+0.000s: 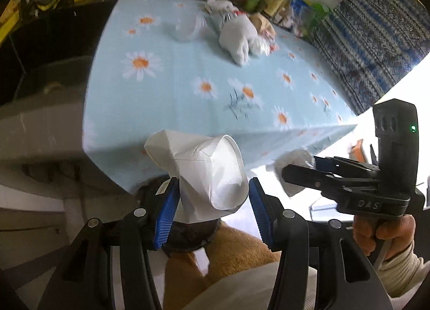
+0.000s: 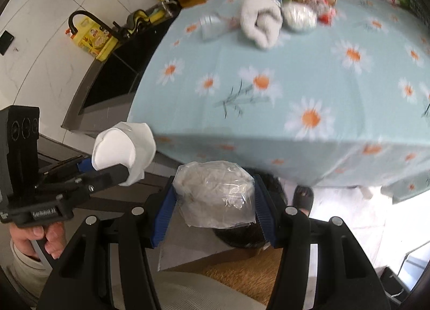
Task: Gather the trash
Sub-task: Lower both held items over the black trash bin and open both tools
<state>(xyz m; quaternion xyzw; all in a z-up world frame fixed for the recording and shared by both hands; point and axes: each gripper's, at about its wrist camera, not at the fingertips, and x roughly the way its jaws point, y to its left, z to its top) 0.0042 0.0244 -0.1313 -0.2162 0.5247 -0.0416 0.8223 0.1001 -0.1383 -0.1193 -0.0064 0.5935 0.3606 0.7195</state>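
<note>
Holding one piece of trash each, both grippers hang off the near edge of the desk [image 1: 172, 111], above a dark round bin.

The left gripper [image 1: 213, 199] has a crumpled white paper cup [image 1: 204, 173] between its jaws. Only the left blue pad seems to touch the cup; the right pad stands a little apart, so I cannot tell if the jaws are really closed on it. The cup's long axis runs forward and up from the jaws, with its crushed mouth to the right.

The right gripper [image 2: 215, 210] has its jaws closed on a clear plastic bag of white waste [image 2: 215, 194], which lies crosswise between the pads.

The dark bin [image 2: 242, 234] is directly under and just behind both jaws, so I judge the coming move is a release downward; the right load looks more centred over it.

More trash [image 2: 279, 9], with a white rolled cloth [image 2: 262, 22], lies far ahead of the jaws on the desk.
</note>
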